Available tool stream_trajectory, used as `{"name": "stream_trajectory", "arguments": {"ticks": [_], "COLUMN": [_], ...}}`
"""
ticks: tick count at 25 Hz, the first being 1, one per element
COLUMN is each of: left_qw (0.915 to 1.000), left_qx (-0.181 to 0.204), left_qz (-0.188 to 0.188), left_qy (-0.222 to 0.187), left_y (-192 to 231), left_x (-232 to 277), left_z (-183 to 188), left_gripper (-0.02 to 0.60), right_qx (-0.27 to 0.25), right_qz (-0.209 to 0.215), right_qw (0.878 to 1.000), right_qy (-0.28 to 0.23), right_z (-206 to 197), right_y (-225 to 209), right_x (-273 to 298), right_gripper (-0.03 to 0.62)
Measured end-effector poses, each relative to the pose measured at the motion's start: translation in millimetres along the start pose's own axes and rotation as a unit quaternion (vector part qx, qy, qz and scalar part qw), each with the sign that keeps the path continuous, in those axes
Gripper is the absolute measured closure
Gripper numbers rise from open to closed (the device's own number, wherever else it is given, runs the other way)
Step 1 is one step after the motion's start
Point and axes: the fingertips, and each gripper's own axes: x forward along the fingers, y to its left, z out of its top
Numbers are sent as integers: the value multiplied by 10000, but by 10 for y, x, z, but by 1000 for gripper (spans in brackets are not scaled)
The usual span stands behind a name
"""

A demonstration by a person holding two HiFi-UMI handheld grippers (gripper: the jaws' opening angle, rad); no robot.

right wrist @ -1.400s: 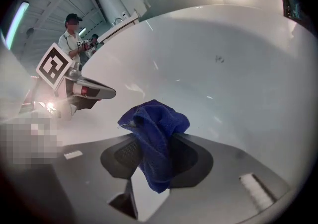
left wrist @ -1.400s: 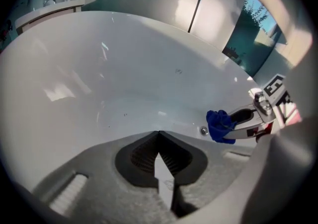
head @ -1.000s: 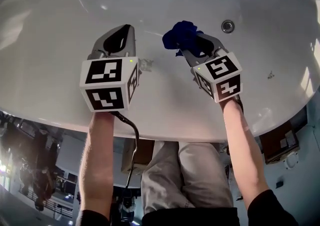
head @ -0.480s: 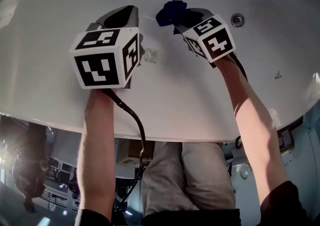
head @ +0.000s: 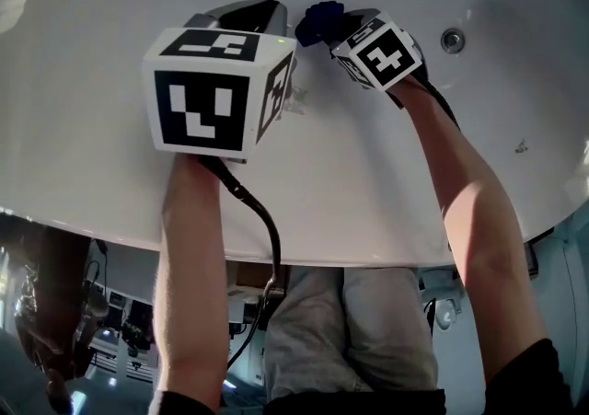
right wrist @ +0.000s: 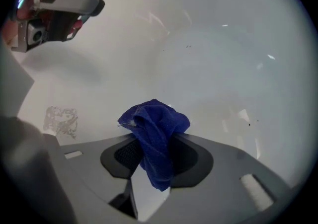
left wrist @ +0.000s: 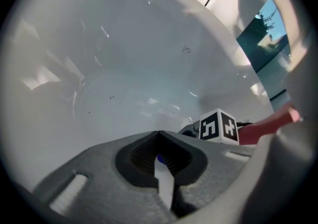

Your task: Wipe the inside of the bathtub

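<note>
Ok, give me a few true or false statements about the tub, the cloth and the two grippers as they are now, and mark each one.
1. The right hand-held gripper is clamped on a blue cloth. True.
2. The left hand-held gripper holds a sponge. False: its jaws are together with nothing between them.
3. The bathtub is white. True.
4. The blue cloth lies loose on the bathtub floor. False: it is pinched in the right hand-held gripper's jaws.
5. In the head view, a round metal fitting sits in the bathtub to the right of the right hand-held gripper. True.
</note>
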Motion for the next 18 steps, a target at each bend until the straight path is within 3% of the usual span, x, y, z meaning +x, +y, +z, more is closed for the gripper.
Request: {"name": "stream_trajectory", "arguments": {"ticks": [8,12,14,18], "left_qw": [10000,9999,9999,9999], "left_qx": [72,83,63,33], "left_qz": [-14,-48,-41,-22], "left_qy": [56,105,127,109], "left_y": [-26,-5,-10,-22], "left_x": [47,91,77,49], "left_z": [-30,-47,-58,-46], "left_gripper": [577,577,577,577], "right_qx": [112,-220,-155,14], "right_qz": [-5,226,432,167], "right_qw": [9980,9913,9901,9937], "right_qy": [616,1279,1324,1112], "right_z": [-403,-709,-791,-797], "right_y": [-41,135,298,186], "right_x": [264,381,387,319], "right_gripper": [436,436,436,444]}}
